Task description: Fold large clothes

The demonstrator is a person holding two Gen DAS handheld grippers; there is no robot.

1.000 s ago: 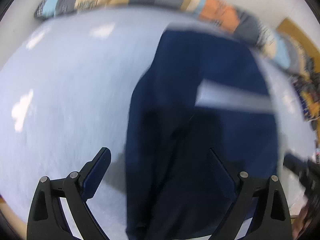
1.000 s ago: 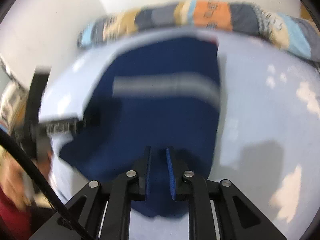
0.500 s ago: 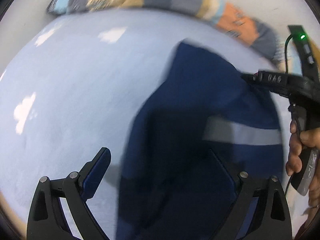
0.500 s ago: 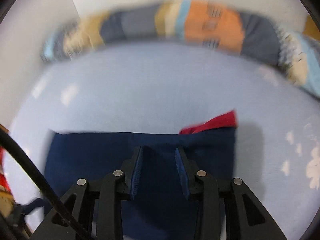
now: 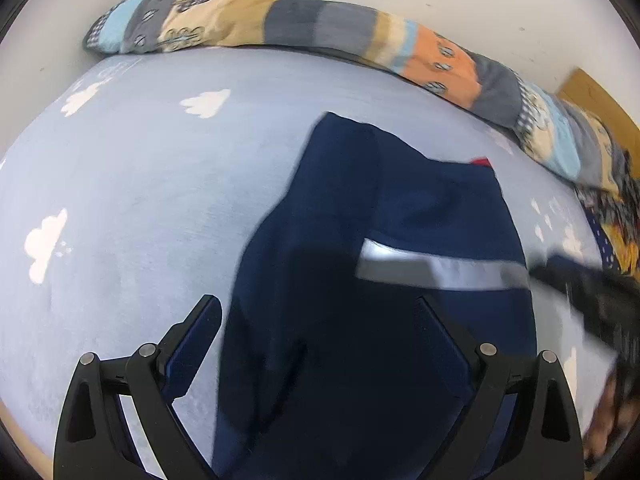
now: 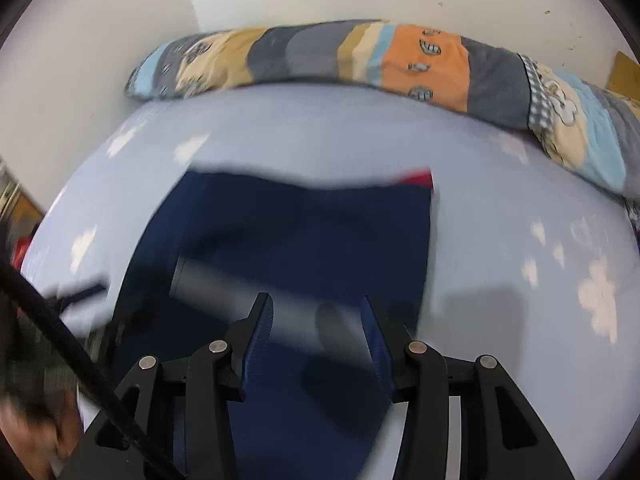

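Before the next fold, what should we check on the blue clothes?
1. Left tool open: ok.
2. Right tool open, holding nothing: ok.
3. Navy garment lying on the cloud sheet: ok.
4. Far edge neat: not ok, a red corner peeks out.
5. Grey stripe flat: cannot tell, blurred.
6. Patchwork bolster clear of the garment: ok.

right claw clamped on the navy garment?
No: in the right wrist view the right claw is open above the navy garment, with cloth showing between its spread fingers.
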